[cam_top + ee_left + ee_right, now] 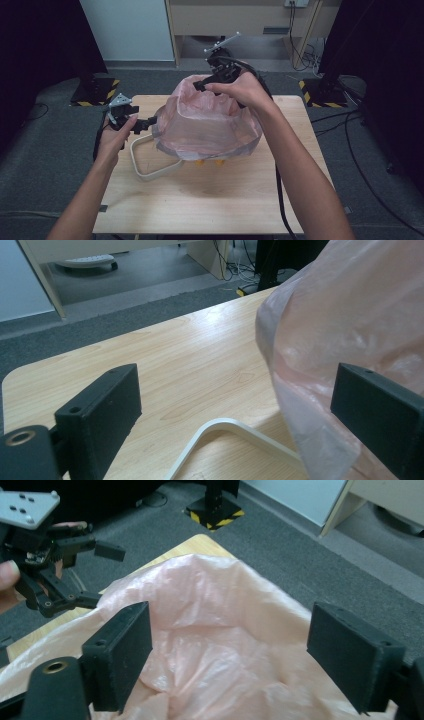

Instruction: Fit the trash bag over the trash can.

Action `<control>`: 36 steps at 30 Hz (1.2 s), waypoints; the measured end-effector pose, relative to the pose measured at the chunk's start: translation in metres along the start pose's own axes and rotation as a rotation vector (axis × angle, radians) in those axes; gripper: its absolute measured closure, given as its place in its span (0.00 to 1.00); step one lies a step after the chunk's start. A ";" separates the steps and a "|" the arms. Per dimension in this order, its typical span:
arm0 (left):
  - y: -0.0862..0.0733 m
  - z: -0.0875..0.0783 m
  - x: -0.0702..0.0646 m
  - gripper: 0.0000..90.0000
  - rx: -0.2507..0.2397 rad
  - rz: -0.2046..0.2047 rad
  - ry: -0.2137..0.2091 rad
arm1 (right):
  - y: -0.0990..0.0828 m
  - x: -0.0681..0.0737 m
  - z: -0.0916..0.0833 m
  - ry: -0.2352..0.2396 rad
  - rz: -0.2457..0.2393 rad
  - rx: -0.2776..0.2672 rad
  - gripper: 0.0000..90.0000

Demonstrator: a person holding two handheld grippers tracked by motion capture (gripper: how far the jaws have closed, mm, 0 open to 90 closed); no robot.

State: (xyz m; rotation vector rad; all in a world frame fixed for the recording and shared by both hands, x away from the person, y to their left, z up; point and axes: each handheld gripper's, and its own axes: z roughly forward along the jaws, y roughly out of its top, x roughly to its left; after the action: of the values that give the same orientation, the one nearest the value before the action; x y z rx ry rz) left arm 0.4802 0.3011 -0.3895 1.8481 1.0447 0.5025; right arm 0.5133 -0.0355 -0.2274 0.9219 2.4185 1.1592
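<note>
High view showed a pale wooden table [210, 200] with a translucent pink plastic bag [207, 125] draped over a bin or basket near its middle; the container itself was hidden by the plastic, and small orange bits showed under the bag's near edge. A white looped handle [145, 165] lay flat on the wood, reaching out from under the bag toward the person's left. The left gripper [146, 123] sat at the bag's left side, its jaws spread, with no earlier picture needed to see that the pads pressed on nothing. Left gripper view confirmed it: the two black jaws of the left gripper [235, 405] stood wide apart, one over bare wood, the other close against the pink plastic bag [350, 330], and the white handle [225, 432] curved on the table between them. The right gripper [207, 85] hovered over the bag's far rim. Right gripper view had the right gripper [230, 660] spread wide above the open mouth of the bag [215, 630], clear of the plastic, with the left gripper [100, 575] beyond the bag.
</note>
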 end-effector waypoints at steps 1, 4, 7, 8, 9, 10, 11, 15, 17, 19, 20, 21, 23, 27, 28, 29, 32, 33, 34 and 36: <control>-0.001 0.000 0.001 0.06 0.001 -0.001 0.003 | 0.000 -0.003 -0.003 0.000 0.008 -0.009 0.18; -0.005 0.001 0.003 0.04 0.007 -0.001 0.013 | -0.002 -0.008 -0.009 0.004 0.016 -0.023 0.16; -0.010 0.002 0.007 0.03 0.004 -0.001 0.070 | -0.009 -0.018 -0.021 -0.007 0.018 -0.047 0.15; -0.012 0.002 0.008 0.03 0.004 0.000 0.075 | -0.011 -0.021 -0.023 -0.009 0.019 -0.052 0.15; -0.014 0.003 0.009 0.02 0.001 0.005 0.081 | -0.013 -0.023 -0.026 -0.009 0.020 -0.058 0.15; -0.015 0.003 0.010 0.02 0.001 0.011 0.084 | -0.014 -0.025 -0.028 -0.010 0.022 -0.061 0.15; -0.016 0.004 0.011 0.03 0.001 0.015 0.086 | -0.016 -0.026 -0.030 -0.013 0.023 -0.063 0.16; -0.021 0.005 0.014 0.03 0.011 0.015 0.081 | -0.023 -0.032 -0.039 -0.025 0.029 -0.084 0.17; -0.023 0.005 0.015 0.04 0.021 0.015 0.082 | -0.027 -0.036 -0.043 -0.027 0.036 -0.097 0.17; -0.024 0.005 0.015 0.04 0.020 0.009 0.075 | -0.029 -0.039 -0.046 -0.029 0.046 -0.108 0.17; -0.025 0.005 0.016 0.04 0.021 0.009 0.076 | -0.030 -0.041 -0.048 -0.030 0.046 -0.111 0.17; -0.025 0.004 0.017 0.04 0.017 0.003 0.077 | -0.032 -0.042 -0.049 -0.030 0.050 -0.111 0.17; -0.026 0.002 0.019 0.05 0.014 -0.005 0.090 | -0.035 -0.045 -0.050 -0.040 0.050 -0.108 0.18; -0.027 -0.002 0.023 0.05 0.001 -0.018 0.098 | -0.042 -0.052 -0.054 -0.054 0.068 -0.125 0.18; -0.027 -0.003 0.024 0.05 0.001 -0.022 0.096 | -0.044 -0.054 -0.056 -0.057 0.075 -0.129 0.19; -0.028 -0.004 0.025 0.05 0.000 -0.027 0.094 | -0.047 -0.056 -0.057 -0.058 0.082 -0.131 0.19; -0.031 -0.005 0.028 0.06 -0.003 -0.036 0.094 | -0.055 -0.063 -0.060 -0.069 0.096 -0.131 0.19; -0.033 -0.005 0.030 0.06 0.001 -0.039 0.093 | -0.057 -0.065 -0.061 -0.072 0.100 -0.131 0.19; -0.033 -0.005 0.030 0.06 0.001 -0.039 0.093 | -0.057 -0.065 -0.061 -0.072 0.100 -0.131 0.19; -0.038 -0.004 0.034 0.06 0.007 -0.048 0.099 | -0.067 -0.072 -0.066 -0.083 0.119 -0.135 0.20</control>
State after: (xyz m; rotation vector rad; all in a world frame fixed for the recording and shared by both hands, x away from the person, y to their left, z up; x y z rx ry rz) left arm 0.4787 0.3396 -0.4236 1.8149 1.1554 0.5669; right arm 0.5049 -0.1531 -0.2378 1.0606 2.2167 1.2812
